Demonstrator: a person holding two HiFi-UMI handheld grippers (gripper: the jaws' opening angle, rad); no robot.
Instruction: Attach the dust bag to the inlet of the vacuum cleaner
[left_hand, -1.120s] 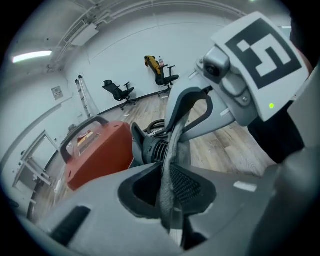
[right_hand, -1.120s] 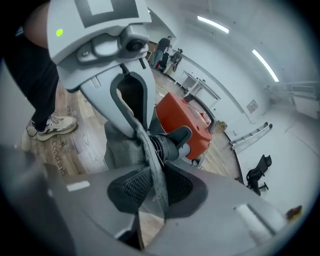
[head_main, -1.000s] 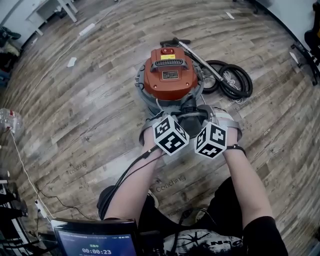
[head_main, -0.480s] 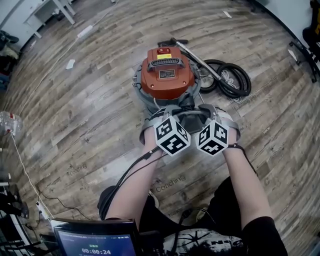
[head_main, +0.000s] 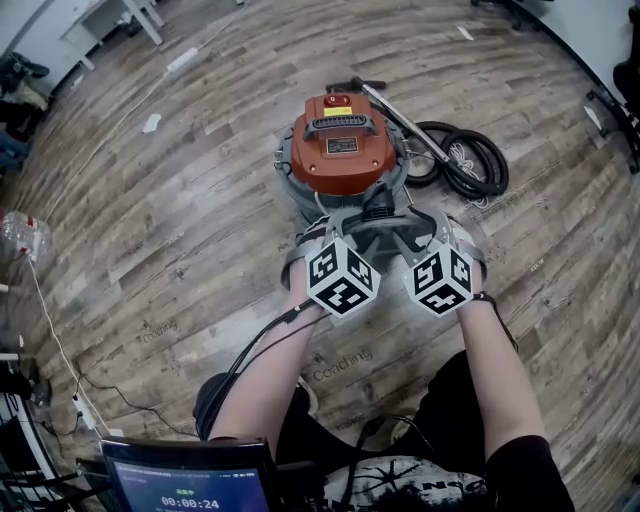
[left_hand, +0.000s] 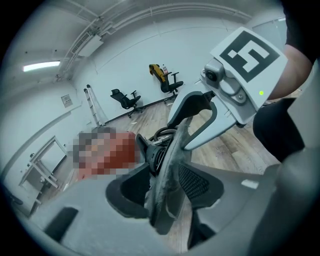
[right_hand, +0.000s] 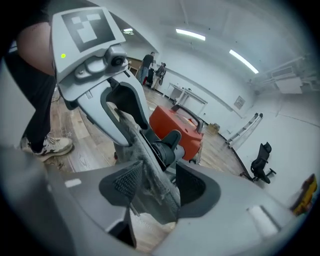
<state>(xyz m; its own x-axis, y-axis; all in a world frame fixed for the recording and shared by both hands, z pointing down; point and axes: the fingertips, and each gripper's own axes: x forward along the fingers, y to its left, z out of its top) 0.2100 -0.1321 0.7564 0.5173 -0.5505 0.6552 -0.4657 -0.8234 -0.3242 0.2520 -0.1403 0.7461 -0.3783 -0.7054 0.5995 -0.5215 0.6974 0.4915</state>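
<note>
An orange vacuum cleaner (head_main: 340, 155) stands on the wood floor, its black inlet (right_hand: 167, 145) facing me. A grey dust bag (head_main: 385, 232) sits against that inlet, and its fuzzy edge runs between both pairs of jaws. My left gripper (head_main: 335, 228) is at the bag's left side and my right gripper (head_main: 432, 228) at its right. In the left gripper view the bag (left_hand: 167, 185) hangs between jaws that have just been opening, and the pads stand off it. In the right gripper view the bag (right_hand: 150, 185) likewise lies loose between jaws that have just been opening.
A black hose (head_main: 460, 160) and a metal wand (head_main: 395, 115) lie right of the vacuum. A screen (head_main: 190, 475) is at the bottom edge, with cables (head_main: 60, 350) on the floor to the left. A plastic bottle (head_main: 20, 235) lies at the far left.
Both grippers' marker cubes have drifted slightly apart and toward me, and the right one has rolled. The bag stays at the inlet and the vacuum has not moved.
</note>
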